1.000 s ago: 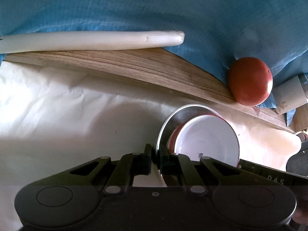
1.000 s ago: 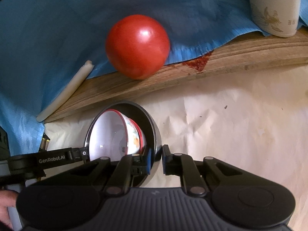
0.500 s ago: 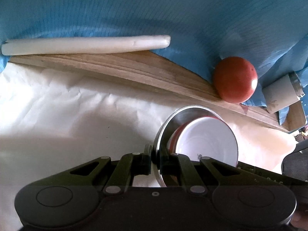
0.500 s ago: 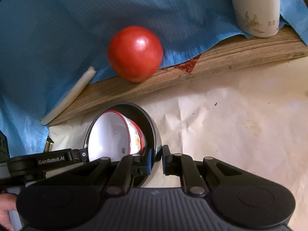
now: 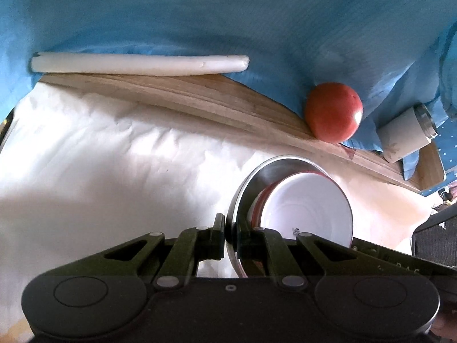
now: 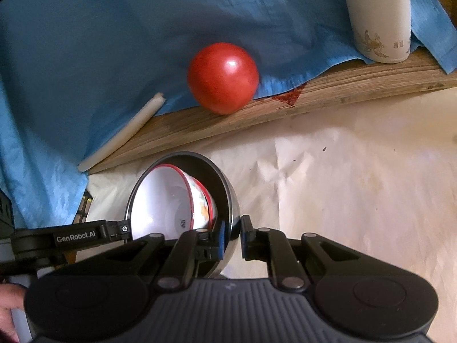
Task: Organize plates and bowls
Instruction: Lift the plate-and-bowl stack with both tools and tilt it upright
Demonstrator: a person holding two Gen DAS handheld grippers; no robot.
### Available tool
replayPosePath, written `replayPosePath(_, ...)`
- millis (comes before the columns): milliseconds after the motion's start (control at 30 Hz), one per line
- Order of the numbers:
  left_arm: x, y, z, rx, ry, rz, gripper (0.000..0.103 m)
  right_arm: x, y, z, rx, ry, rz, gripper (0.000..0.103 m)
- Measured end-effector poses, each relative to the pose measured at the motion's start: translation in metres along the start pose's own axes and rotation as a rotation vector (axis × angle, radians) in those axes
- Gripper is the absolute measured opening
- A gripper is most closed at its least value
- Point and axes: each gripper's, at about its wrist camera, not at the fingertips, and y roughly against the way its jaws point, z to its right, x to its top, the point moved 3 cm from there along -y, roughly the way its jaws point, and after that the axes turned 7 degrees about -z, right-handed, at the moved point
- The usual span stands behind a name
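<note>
A steel bowl point(image 5: 251, 188) holds a white bowl with a red rim point(image 5: 305, 211) nested inside it, and the pair hangs tilted above the white paper. My left gripper point(image 5: 230, 228) is shut on the steel bowl's left rim. In the right wrist view my right gripper point(image 6: 232, 228) is shut on the opposite rim of the same steel bowl point(image 6: 225, 188), with the white bowl point(image 6: 162, 200) showing its flowered outside. The bowls' undersides are hidden.
A red tomato point(image 6: 222, 77) rests at the edge of a wooden board point(image 6: 314, 105) against blue cloth point(image 6: 100, 43). A white stick point(image 5: 137, 64) lies along the board's far side. A white tumbler point(image 6: 377, 20) stands at the right. Creased white paper point(image 5: 100, 157) covers the table.
Both grippers have risen with the nested bowls still held. The board, tomato, stick and tumbler now look smaller and farther off in both views.
</note>
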Motion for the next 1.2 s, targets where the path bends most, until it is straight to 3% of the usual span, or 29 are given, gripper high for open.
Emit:
replayPosePath(733, -0.063, 0.023, -0.021, 0.020, 0.077, -0.054, 0.007, -0.046, 0.008, -0.023, 0.008, 0.146, -0.113, 0.012)
replayPosePath(1200, -0.072, 0.027, -0.022, 0.027, 0.062, -0.088, 0.007, -0.056, 0.011, -0.027, 0.001, 0.190, -0.147, 0.012)
